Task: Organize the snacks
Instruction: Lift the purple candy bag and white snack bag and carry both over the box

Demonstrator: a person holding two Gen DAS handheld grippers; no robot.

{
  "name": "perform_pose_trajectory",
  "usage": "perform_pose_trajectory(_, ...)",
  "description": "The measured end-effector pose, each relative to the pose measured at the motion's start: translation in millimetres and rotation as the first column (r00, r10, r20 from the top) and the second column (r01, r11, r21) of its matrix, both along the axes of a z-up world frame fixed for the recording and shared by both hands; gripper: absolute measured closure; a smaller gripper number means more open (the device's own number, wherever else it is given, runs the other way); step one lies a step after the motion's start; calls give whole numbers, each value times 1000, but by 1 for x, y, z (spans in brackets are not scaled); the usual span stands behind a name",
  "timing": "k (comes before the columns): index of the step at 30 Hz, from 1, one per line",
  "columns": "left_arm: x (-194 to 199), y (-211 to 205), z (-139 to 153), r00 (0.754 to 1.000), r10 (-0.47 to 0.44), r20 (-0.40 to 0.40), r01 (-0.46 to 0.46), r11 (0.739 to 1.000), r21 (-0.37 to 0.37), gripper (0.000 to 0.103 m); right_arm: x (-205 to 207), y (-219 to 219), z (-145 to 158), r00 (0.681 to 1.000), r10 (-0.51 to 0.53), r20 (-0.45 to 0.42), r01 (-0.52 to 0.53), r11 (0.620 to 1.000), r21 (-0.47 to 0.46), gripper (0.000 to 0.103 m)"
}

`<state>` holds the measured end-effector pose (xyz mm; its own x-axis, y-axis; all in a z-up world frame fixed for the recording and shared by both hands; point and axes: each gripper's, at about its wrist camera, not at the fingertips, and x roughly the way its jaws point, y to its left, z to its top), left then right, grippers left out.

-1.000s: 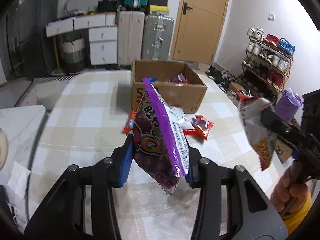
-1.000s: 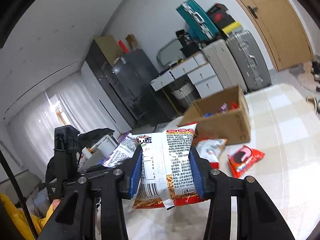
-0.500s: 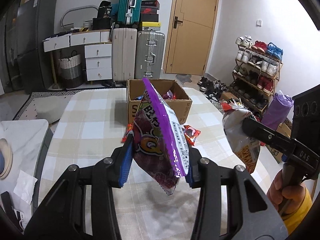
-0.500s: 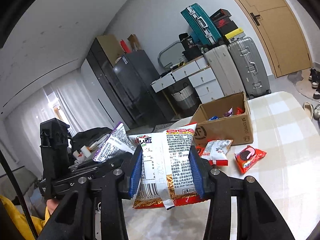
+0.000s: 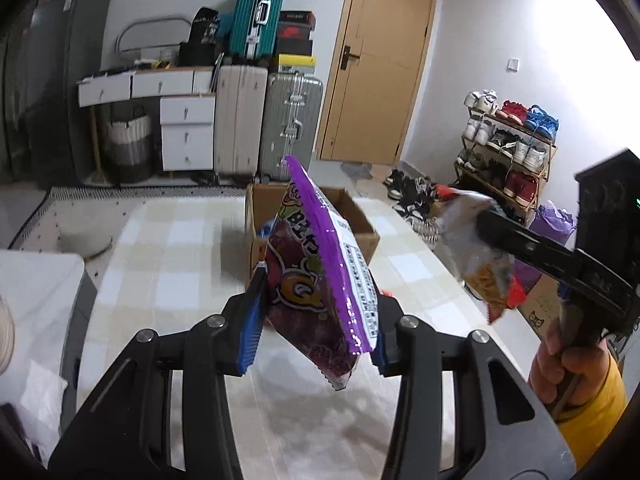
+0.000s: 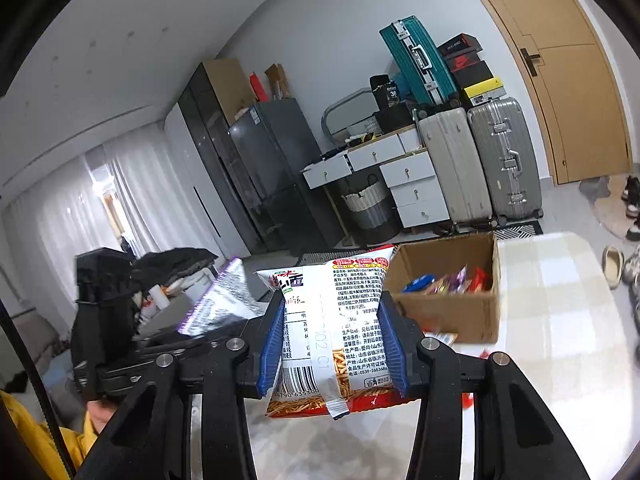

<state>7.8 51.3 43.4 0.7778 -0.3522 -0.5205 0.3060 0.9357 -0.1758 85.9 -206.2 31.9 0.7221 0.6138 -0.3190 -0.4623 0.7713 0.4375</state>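
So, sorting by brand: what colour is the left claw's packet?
Purple packet, white back panel; clearest in the left wrist view.

Open checked tabletop [image 5: 168,264] lies left of the cardboard box [image 6: 444,312], whose open top is unobstructed.

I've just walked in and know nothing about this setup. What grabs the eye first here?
A purple snack bag is pinched in the left tool, filling the middle of its view. The right tool clamps a white-and-red noodle snack bag. Beyond both, an open cardboard box holding snacks sits on the checked table.
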Motion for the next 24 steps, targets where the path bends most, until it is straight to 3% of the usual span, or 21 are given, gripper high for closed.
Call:
perform_pose_trajectory(9, 65, -11, 21, 1000, -1, -25, 1, 1000, 9, 63, 74, -6, 23, 999, -1, -37, 1, 1000, -12, 58)
perform_pose_trajectory(17, 146, -54, 8, 999, 23, -38, -18, 993, 114, 63, 137, -4, 31, 998, -3, -61, 0, 999, -46, 58)
perform_pose_trajectory(24, 219, -95, -14, 995, 18, -97, -2, 987, 161, 63, 184, -7, 20, 994, -15, -106, 9, 998, -58, 58)
